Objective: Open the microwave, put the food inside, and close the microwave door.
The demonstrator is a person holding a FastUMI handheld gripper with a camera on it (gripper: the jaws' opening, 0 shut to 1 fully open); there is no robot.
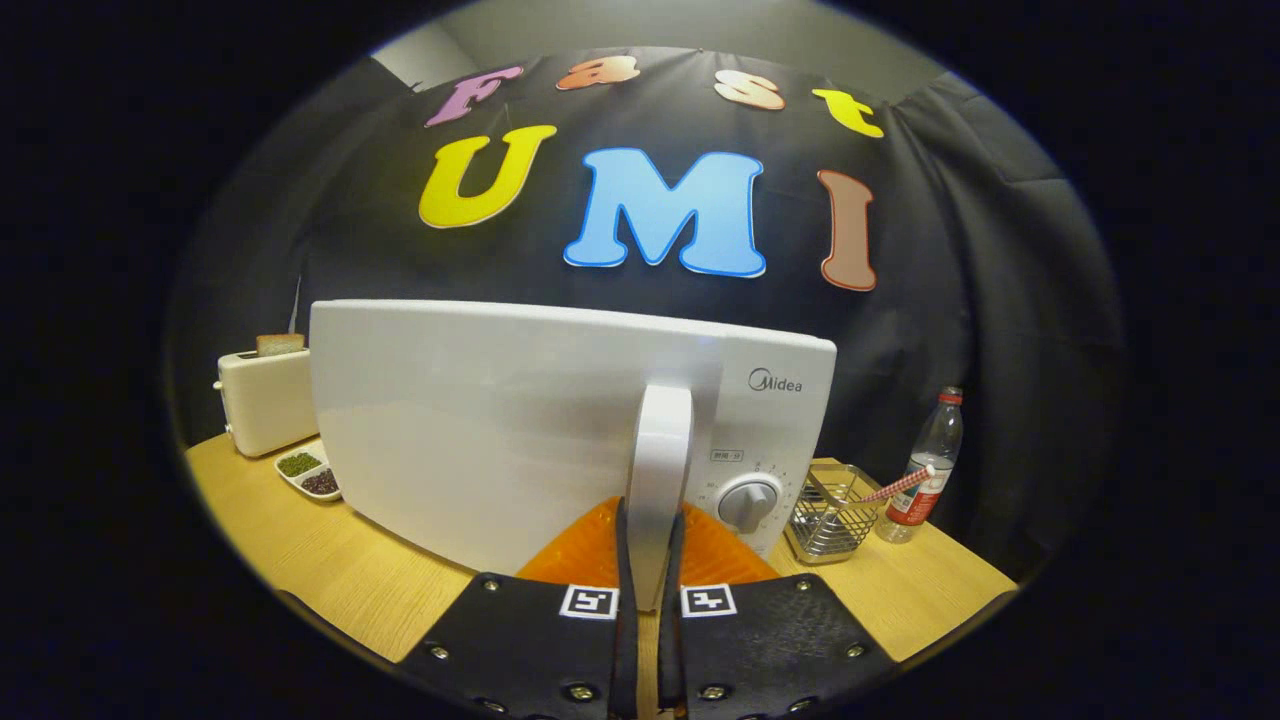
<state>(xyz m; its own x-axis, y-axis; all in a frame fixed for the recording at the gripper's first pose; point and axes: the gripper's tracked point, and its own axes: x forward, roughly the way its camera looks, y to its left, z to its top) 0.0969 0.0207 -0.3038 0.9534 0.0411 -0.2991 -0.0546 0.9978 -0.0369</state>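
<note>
Microwave, white, standing on the bench directly ahead of the tongs; its door looks shut or barely ajar. Door handle, upright, between the fingers, which are clamped on its lower part. Judged stage: opening just begun; loading the food and closing remain. No food can be identified with certainty. Beyond the tongs to the right, a wire basket.
</note>
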